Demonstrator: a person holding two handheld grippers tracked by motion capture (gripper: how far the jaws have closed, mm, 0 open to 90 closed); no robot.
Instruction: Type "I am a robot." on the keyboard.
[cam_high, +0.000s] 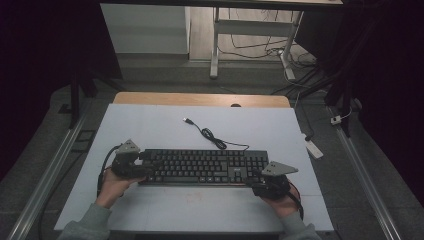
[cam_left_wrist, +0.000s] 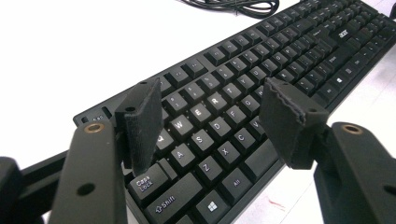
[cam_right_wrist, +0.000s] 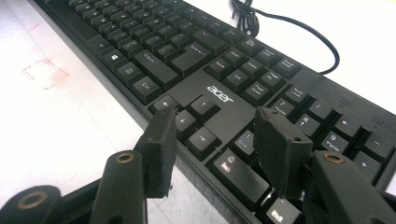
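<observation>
1 keyboard (cam_high: 202, 166) lies lengthwise left-right; cable (cam_high: 210, 135) leads away.

The high view looks forward and down on the whole worktop (cam_high: 150, 125). Both gripper views sit close, facing opposite ends of the same keyboard (cam_high: 205, 166).

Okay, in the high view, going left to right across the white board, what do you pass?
Left claw at the keyboard's left end → black keyboard, with its coiled cable lying behind it → right claw at the keyboard's right end → white board's right edge.
</observation>
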